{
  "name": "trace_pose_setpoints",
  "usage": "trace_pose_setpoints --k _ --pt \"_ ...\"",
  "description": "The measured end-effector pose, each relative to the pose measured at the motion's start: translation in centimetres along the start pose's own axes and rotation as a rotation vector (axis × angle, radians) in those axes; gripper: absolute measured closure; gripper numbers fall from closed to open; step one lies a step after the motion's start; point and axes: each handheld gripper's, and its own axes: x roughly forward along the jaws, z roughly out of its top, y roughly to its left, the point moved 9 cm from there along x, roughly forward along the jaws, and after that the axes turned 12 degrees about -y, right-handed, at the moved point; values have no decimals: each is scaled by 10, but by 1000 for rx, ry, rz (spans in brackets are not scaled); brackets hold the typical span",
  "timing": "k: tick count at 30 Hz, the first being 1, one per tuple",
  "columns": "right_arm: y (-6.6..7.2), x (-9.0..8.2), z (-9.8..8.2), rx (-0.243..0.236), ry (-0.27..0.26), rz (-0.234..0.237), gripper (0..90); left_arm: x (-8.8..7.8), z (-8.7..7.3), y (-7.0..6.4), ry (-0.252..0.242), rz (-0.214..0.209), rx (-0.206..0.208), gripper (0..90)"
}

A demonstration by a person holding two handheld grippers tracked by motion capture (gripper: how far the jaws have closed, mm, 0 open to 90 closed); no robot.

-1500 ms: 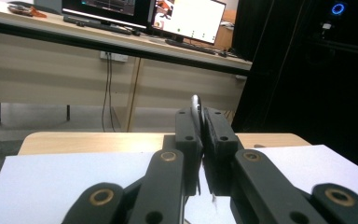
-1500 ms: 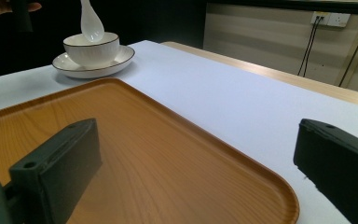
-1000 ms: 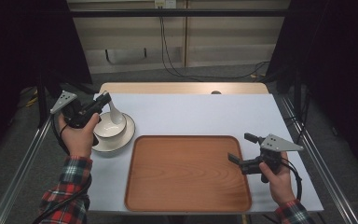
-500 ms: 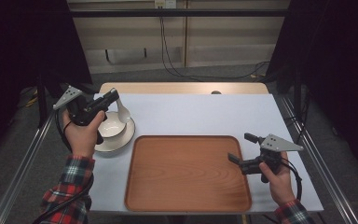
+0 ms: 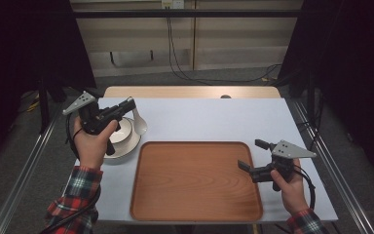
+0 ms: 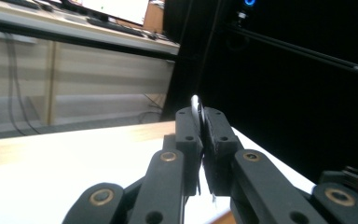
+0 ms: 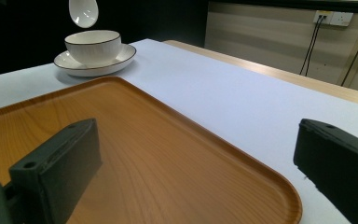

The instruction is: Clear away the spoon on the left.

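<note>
Left claw (image 5: 129, 103) pinching the handle of a white spoon (image 5: 139, 123), lifted clear above the white bowl (image 7: 93, 45). Bowl seated on a saucer (image 5: 126, 145), just beside the far left corner of the wooden tray (image 5: 195, 204) on the table (image 5: 214, 117). Right claw (image 5: 251, 155) spread wide, gripping nothing, hovering over the tray's right edge, well apart from the bowl.
</note>
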Motion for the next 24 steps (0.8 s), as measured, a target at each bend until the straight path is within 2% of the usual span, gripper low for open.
trace_pose_setpoints --k 4,8,15,24 --pt "0 0 0 1 1 1 1 0 -9 -6 29 -21 -10 855" --pt "1 0 0 2 0 6 2 0 -17 -10 39 -48 -26 855" --pt "1 0 -1 3 4 14 2 -2 -30 -20 63 -83 -27 854" --pt "1 0 -1 -2 7 -1 2 -4 -50 -32 103 -116 -34 855"
